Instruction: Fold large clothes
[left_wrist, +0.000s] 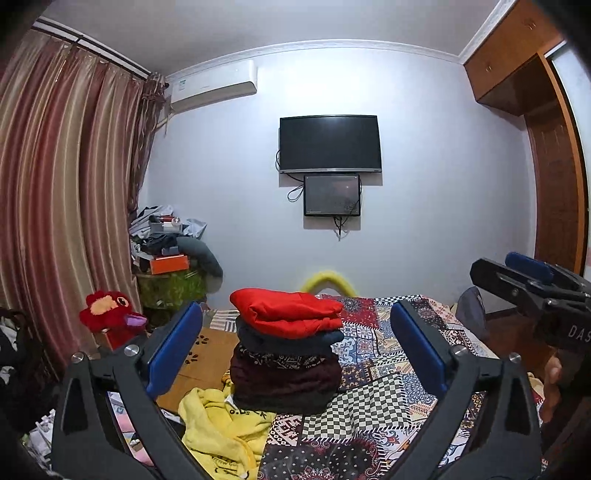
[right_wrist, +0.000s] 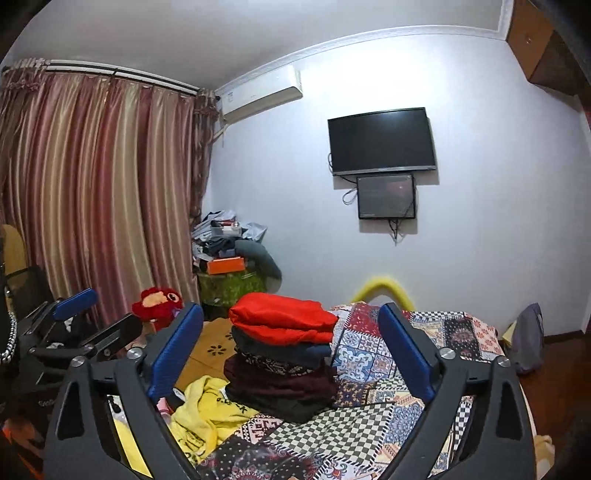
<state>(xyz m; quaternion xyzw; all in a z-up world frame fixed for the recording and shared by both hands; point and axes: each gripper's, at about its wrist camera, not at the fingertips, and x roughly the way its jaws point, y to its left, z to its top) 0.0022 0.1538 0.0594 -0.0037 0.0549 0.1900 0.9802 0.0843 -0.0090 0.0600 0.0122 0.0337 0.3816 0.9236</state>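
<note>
Bedroom, pale wall ahead with a dark TV mounted on it and a smaller screen just below, cables hanging. AC unit up in the left corner, striped curtain down the left side, wood wardrobe on the right. Bed with patchwork cover fills the lower middle.

Folded pile sits on the cover near its left edge: red garment on top, dark blue one under it, patterned and maroon ones lower, black at the bottom. Yellow garment lies unfolded and crumpled, touching the pile's left base and spilling toward the camera.

Left gripper held above the bed, facing the pile, jaws spread wide, nothing between the blue pads. Right gripper same: wide apart, holding nothing, pile seen between its fingers. Each gripper shows at the edge of the other's view, side by side, apart.

Red plush toy sits left of the bed by the curtain. Clutter heap with an orange box stands in the corner on a green stand. Yellow curved tube pokes up behind the bed's far end. Grey bag on the floor at right.
</note>
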